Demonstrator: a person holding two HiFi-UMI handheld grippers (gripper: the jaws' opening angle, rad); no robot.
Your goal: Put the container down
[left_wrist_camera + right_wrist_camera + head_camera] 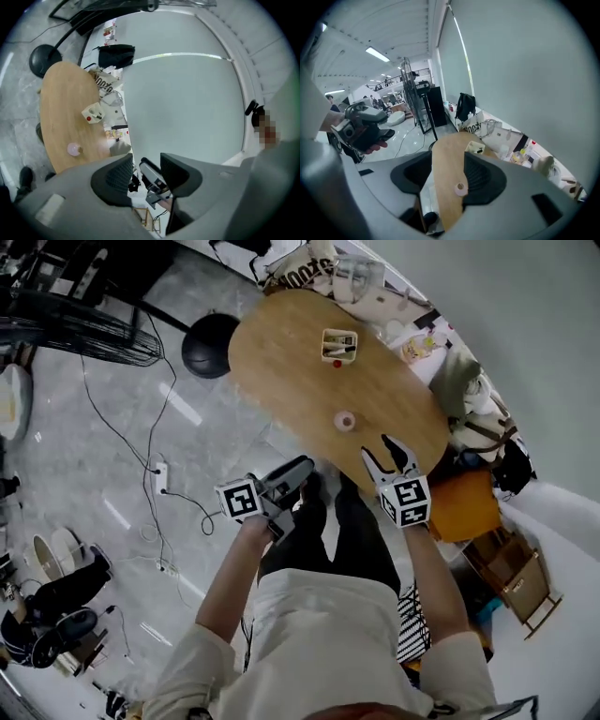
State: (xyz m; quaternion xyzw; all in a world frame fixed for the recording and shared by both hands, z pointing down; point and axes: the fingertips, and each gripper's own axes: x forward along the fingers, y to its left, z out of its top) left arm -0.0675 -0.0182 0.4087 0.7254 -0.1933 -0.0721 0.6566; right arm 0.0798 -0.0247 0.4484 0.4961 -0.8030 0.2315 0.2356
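A white open container (338,345) with small items inside stands on the oval wooden table (281,362), towards its far end. It also shows in the left gripper view as a white box (92,113) and in the right gripper view (476,148). A small pink round object (345,421) lies nearer me on the table. My left gripper (302,470) hovers off the table's near edge, jaws apart and empty (146,161). My right gripper (380,451) is over the near table edge, jaws apart with nothing between them (447,161); the pink object (461,189) lies beyond it.
Bags and bottles (309,268) crowd the table's far edge by the wall. A black round base (208,343) stands on the floor left of the table. A power strip with cables (157,476) lies on the floor. A wooden chair (520,582) is at right.
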